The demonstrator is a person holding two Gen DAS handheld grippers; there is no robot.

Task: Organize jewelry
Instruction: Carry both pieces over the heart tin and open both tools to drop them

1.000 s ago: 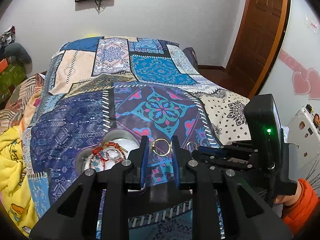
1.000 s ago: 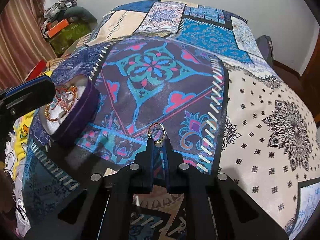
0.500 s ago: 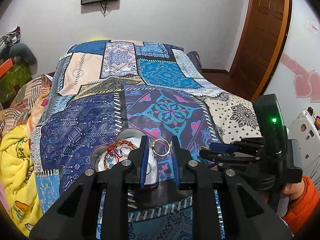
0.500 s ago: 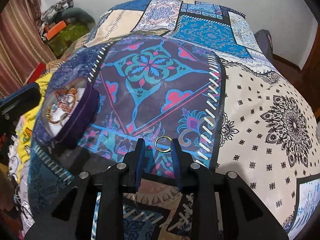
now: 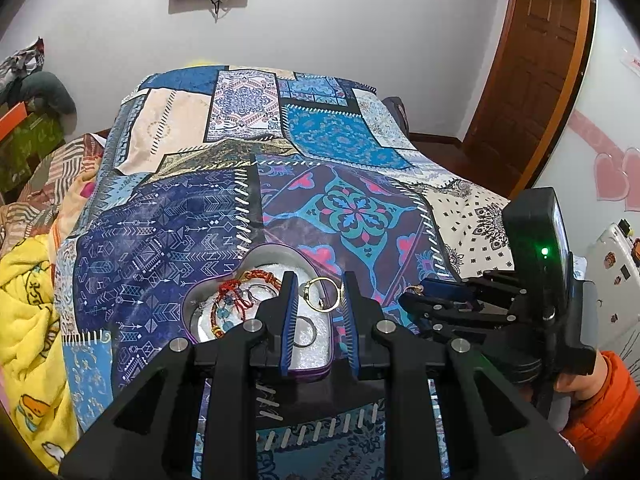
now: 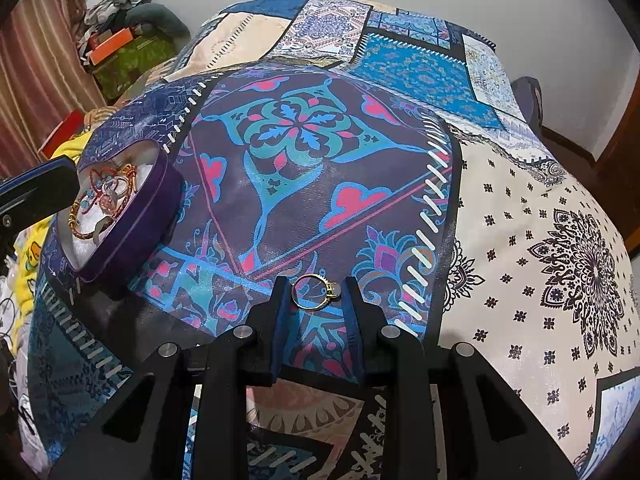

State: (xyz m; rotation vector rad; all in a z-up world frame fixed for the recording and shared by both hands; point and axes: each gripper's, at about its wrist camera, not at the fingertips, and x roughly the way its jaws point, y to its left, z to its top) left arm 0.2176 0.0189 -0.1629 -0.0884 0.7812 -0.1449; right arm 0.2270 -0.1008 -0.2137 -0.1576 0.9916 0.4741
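My left gripper point(image 5: 318, 300) is shut on a gold ring point(image 5: 322, 299), held by its edges between the blue pads above the purple heart-shaped jewelry box point(image 5: 256, 258). The box holds red and gold bracelets point(image 5: 236, 300) and a silver ring point(image 5: 305, 332) on white lining. My right gripper point(image 6: 315, 294) is open, its fingers either side of a second gold ring point(image 6: 314, 292) that lies on the bedspread. The box also shows at the left of the right wrist view point(image 6: 132, 224). The right gripper shows at the right of the left wrist view point(image 5: 416, 296).
A patchwork bedspread point(image 5: 352, 208) covers the bed. A yellow blanket point(image 5: 28, 300) lies at its left edge. Clutter and a curtain stand at the far left point(image 6: 120, 48). A wooden door point(image 5: 532, 60) is at the back right.
My left gripper has carried its gold ring from over the bedspread to above the box. My right gripper has opened and let its ring down onto the bedspread.
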